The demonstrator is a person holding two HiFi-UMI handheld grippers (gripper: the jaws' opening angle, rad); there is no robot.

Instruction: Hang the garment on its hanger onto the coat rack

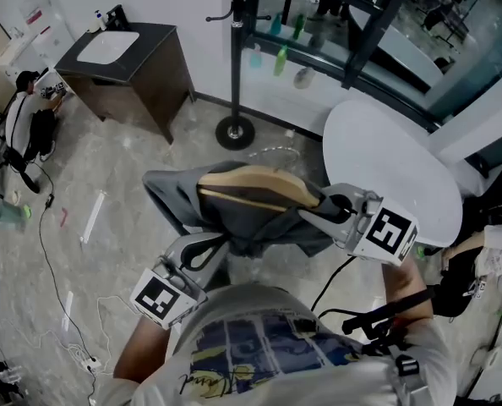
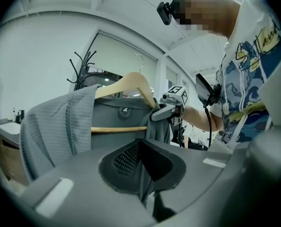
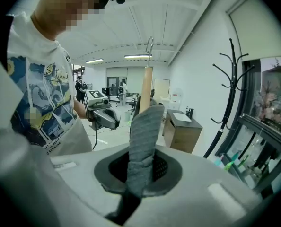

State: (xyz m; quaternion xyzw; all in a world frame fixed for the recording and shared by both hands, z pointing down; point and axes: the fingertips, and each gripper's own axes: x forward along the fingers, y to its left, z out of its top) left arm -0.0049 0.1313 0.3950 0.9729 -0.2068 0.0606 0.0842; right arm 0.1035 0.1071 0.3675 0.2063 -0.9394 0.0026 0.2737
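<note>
A grey garment (image 1: 259, 227) hangs on a wooden hanger (image 1: 255, 189), held in the air in front of me. My left gripper (image 1: 207, 245) is shut on the garment's near lower fabric (image 2: 143, 174). My right gripper (image 1: 323, 205) is shut on the cloth-covered right end of the hanger (image 3: 143, 136). The hanger's metal hook (image 2: 140, 60) points up. The black coat rack (image 1: 234, 57) stands beyond the garment on its round base, its hooks (image 2: 81, 65) bare. It also rises at the right of the right gripper view, coat rack (image 3: 230, 93).
A white round table (image 1: 386, 167) is at the right, close to my right gripper. A dark cabinet with a sink (image 1: 124, 57) stands at the back left. A glass shelf with bottles (image 1: 281, 53) is behind the rack. Cables (image 1: 65, 294) lie on the floor.
</note>
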